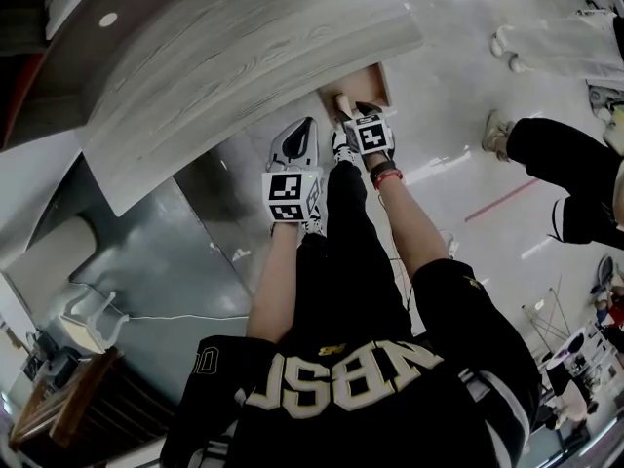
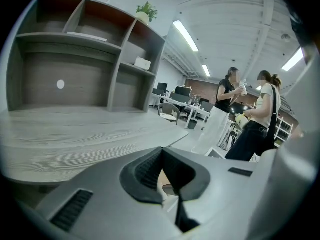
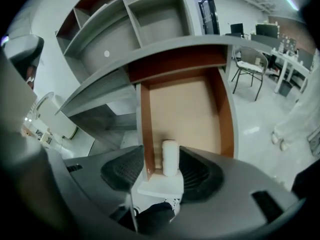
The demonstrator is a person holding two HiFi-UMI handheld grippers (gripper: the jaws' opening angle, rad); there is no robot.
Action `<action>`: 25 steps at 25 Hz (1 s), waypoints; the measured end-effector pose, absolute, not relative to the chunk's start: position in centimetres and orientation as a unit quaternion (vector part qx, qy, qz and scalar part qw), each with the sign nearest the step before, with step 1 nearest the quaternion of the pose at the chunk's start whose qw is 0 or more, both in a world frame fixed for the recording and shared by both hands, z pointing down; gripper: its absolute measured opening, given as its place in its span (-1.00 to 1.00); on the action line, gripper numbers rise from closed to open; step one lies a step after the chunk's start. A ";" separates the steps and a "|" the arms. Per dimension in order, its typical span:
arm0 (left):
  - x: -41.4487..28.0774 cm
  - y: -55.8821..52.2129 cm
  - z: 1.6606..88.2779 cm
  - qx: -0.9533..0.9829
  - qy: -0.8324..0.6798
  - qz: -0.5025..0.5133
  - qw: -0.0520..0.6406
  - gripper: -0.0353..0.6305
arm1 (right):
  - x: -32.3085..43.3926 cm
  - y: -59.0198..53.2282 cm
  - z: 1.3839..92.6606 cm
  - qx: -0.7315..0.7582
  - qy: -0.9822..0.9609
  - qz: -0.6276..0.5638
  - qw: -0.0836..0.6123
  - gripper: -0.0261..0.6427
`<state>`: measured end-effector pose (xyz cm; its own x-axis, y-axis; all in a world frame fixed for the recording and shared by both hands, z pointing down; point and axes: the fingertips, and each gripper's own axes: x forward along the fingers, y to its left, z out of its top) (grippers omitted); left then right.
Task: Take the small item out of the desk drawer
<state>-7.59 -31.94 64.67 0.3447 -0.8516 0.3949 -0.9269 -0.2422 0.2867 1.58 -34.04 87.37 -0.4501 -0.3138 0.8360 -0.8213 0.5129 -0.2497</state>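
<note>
The drawer stands pulled out from under the grey wood desk top, its tan bottom bare. At its front left corner a small white cylinder stands upright, just behind the white drawer front. My right gripper is open. Its jaws straddle that corner: the cylinder lies close to the right pad, and the drawer's left wall runs between the cylinder and the left pad. In the head view the right gripper reaches into the drawer. My left gripper hangs beside it, shut and empty.
A grey shelf unit stands on the desk. Two people stand off to the right on the pale floor, and another person's leg is near. A chair and further desks lie beyond the drawer.
</note>
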 end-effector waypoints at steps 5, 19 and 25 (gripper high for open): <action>-7.7 -32.7 65.8 0.781 -0.568 0.083 0.245 -0.85 | 1.3 -35.2 90.1 0.357 -0.774 0.341 0.396 -0.26; -8.2 -31.7 67.9 0.769 -0.575 0.092 0.266 -0.85 | 0.8 -35.7 93.2 0.343 -0.760 0.349 0.428 -0.56; -8.8 -31.8 67.7 0.765 -0.580 0.086 0.267 -0.85 | 1.2 -35.8 93.0 0.343 -0.762 0.339 0.431 -0.60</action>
